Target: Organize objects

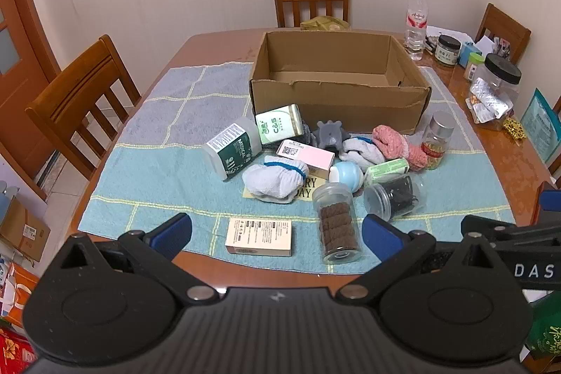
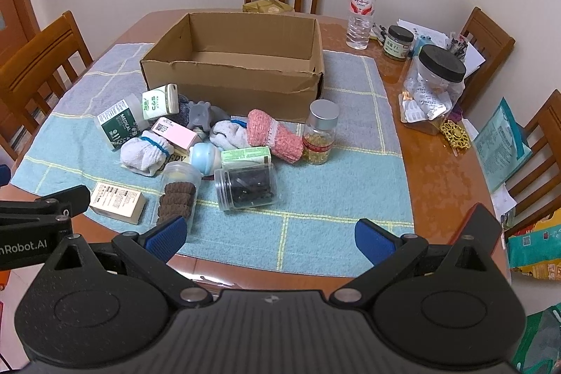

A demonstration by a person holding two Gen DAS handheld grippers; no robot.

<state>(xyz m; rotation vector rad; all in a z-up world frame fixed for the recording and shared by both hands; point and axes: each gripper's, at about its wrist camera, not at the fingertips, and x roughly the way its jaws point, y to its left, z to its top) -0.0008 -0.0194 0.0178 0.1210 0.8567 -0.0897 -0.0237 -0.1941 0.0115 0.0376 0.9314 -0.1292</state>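
Both tongs hang wide open and empty over the near edge of the desk (image 2: 438,135) — the left tongs (image 1: 277,230) just short of a cream carton (image 1: 258,236) and a toppled jar of brown discs (image 1: 338,226), the right tongs (image 2: 270,233) over bare checked towel (image 2: 315,198). Beyond them, the largest thing is the open cardboard box (image 2: 238,83), nothing visible inside. Between box and tongs lies the clutter: a pink knitted roll (image 2: 273,135), a white sock bundle (image 2: 143,153), a green-labelled "MEDICAL" bottle (image 2: 119,125), a jar of dark clips on its side (image 2: 245,188), an upright silver-capped capsule bottle (image 2: 319,135), a pink box (image 2: 175,132) — none touched by either tongs.
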